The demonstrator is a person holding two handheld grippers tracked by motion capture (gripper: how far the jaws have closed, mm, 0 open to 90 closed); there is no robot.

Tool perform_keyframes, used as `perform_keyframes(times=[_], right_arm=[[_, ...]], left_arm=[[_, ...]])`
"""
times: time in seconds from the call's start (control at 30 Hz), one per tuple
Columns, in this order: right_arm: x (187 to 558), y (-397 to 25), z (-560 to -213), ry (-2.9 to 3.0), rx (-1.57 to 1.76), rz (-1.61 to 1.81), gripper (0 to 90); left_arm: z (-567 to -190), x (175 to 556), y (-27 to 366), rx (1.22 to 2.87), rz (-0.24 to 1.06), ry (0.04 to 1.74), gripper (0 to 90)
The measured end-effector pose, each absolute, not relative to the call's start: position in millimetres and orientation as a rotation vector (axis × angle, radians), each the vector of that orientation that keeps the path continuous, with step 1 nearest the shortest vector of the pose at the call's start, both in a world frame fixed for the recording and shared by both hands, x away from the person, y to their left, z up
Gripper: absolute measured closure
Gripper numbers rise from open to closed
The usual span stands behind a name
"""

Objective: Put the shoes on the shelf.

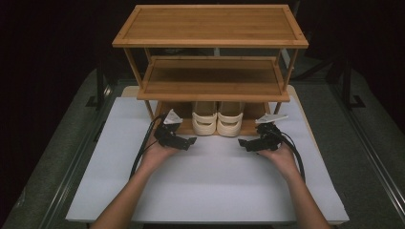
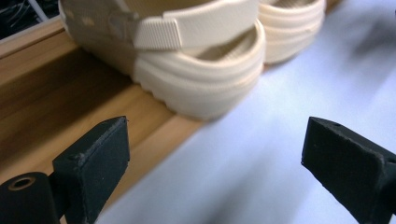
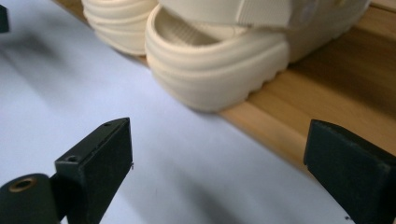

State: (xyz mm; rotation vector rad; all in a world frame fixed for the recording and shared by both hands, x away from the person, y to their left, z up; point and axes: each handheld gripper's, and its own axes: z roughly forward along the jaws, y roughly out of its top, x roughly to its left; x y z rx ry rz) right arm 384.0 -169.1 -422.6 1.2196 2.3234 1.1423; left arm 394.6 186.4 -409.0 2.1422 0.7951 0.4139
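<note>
Gaping wide, both empty — left gripper (image 1: 190, 141), right gripper (image 1: 243, 142); sandals (image 1: 217, 119) half-hidden under shelf (image 1: 210, 90).

Two bare forearms, no sleeves; each hand carries a matt black two-jaw left gripper (image 1: 190, 141) and right gripper (image 1: 243, 142), grey three-cornered plates on top, black cables trailing

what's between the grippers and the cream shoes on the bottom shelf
Nothing visible. The left gripper and right gripper hang open over the white table, and only bare surface lies between them and the heels of the left shoe and right shoe.
</note>
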Motion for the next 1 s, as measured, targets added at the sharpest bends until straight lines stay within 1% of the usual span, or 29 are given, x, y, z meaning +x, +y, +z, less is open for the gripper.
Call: perform_keyframes(times=[0.03, 0.07, 0.1, 0.23, 0.37, 0.47, 0.6, 0.67, 0.77, 0.83, 1.0], right_arm=[[380.7, -171.6, -422.5, 2.327, 1.227, 1.141, 7.4], [378.1, -173.6, -422.0, 2.335, 1.232, 1.12, 4.1], [374.8, -175.8, -421.7, 2.331, 1.229, 1.118, 3.0], [360.8, -185.2, -419.0, 2.33, 1.242, 1.067, 1.8], [345.1, -200.7, -418.7, 2.287, 1.251, 1.081, 1.8], [331.8, -212.2, -420.4, 2.254, 1.282, 1.1, 1.8], [312.7, -226.2, -425.5, 2.234, 1.303, 1.108, 1.8], [303.6, -233.2, -429.2, 2.226, 1.298, 1.097, 1.8], [293.2, -243.9, -435.8, 2.225, 1.306, 1.057, 1.8], [286.3, -250.0, -440.4, 2.222, 1.314, 1.005, 1.9], [268.7, -262.7, -453.0, 2.244, 1.362, 0.923, 1.8]], left_arm=[[-407.8, 390.6, 190.2, 2.142, 0.417, 0.799, 7.4], [-406.8, 386.9, 194.3, 2.138, 0.422, 0.797, 7.4], [-406.1, 383.1, 198.0, 2.132, 0.426, 0.8, 7.4], [-405.0, 367.8, 213.1, 2.143, 0.413, 0.812, 7.4], [-408.7, 352.5, 228.5, 2.141, 0.41, 0.831, 7.4], [-412.4, 341.3, 241.6, 2.129, 0.445, 0.851, 7.4], [-419.3, 325.6, 257.9, 2.132, 0.436, 0.882, 7.0], [-424.1, 317.7, 265.0, 2.147, 0.427, 0.896, 1.9], [-431.0, 306.1, 276.1, 2.164, 0.434, 0.907, 1.9], [-434.4, 299.3, 283.4, 2.177, 0.429, 0.919, 0.0], [-443.2, 283.3, 299.0, 2.178, 0.436, 0.933, 0.0]])
